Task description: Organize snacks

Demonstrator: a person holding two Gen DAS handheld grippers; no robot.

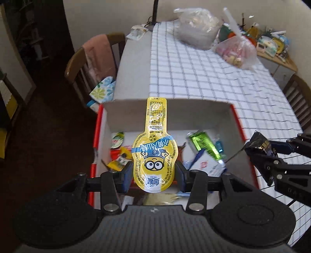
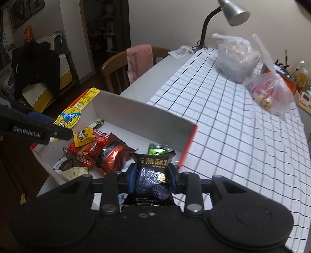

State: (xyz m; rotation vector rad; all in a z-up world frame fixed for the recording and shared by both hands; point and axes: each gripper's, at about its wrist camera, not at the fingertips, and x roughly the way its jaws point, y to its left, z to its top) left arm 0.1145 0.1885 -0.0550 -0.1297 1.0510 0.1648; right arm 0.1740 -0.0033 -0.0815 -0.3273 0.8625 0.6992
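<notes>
My left gripper (image 1: 154,172) is shut on a yellow minion-print snack pouch (image 1: 155,148), held upright over the white box with red rim (image 1: 169,104). The same pouch (image 2: 72,113) and left gripper (image 2: 58,132) show at the left of the right wrist view. My right gripper (image 2: 152,178) is shut on a black sesame snack packet (image 2: 153,175), above the box's near right corner. That packet (image 1: 259,145) and the right gripper (image 1: 268,163) appear at the right edge of the left wrist view. Inside the box (image 2: 143,114) lie red, yellow and green snack packs (image 2: 108,155).
The box sits on a table with a checked cloth (image 1: 204,74). Two plastic bags (image 1: 198,27) (image 1: 237,50) stand at the far end beside a desk lamp (image 2: 231,11). A wooden chair with a pink towel (image 1: 97,52) stands left of the table.
</notes>
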